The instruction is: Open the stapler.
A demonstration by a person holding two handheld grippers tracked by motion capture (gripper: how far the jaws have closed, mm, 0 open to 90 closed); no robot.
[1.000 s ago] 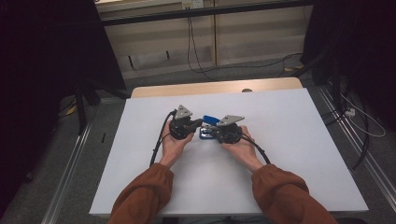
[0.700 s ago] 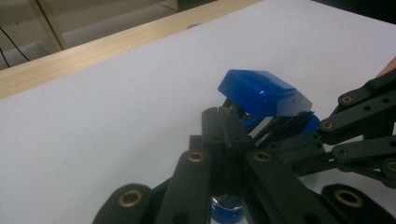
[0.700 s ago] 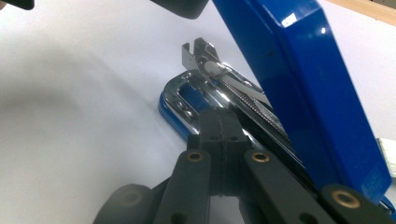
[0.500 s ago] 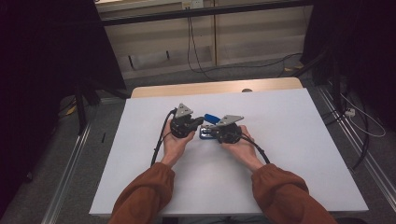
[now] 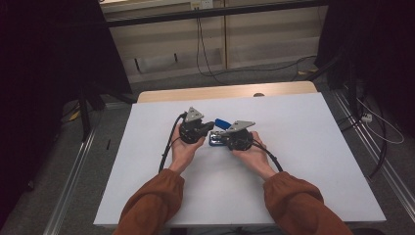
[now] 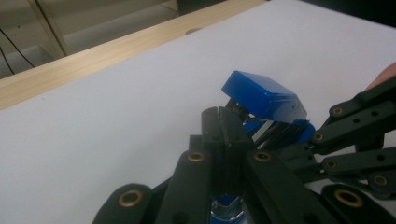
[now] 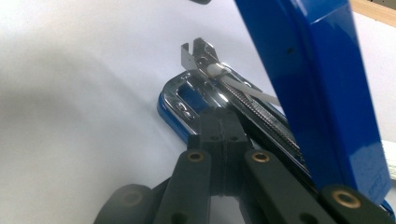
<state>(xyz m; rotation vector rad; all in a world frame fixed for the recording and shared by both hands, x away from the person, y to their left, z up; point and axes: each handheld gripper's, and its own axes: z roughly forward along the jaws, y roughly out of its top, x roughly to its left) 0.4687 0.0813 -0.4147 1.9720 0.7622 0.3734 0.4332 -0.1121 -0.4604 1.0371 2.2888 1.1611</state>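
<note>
Two claws, and neither has budged since the earlier frames. The blue stapler (image 5: pixel 219 131) sits mid-counter (image 5: pixel 313 147) between them, lid swung up. From above it's mostly hidden by the hands. The left claw (image 6: pixel 223 122) looks pinched shut by the lid's underside; the right claw (image 7: pixel 219 122) is shut beside the chrome base, grip unclear.
</note>
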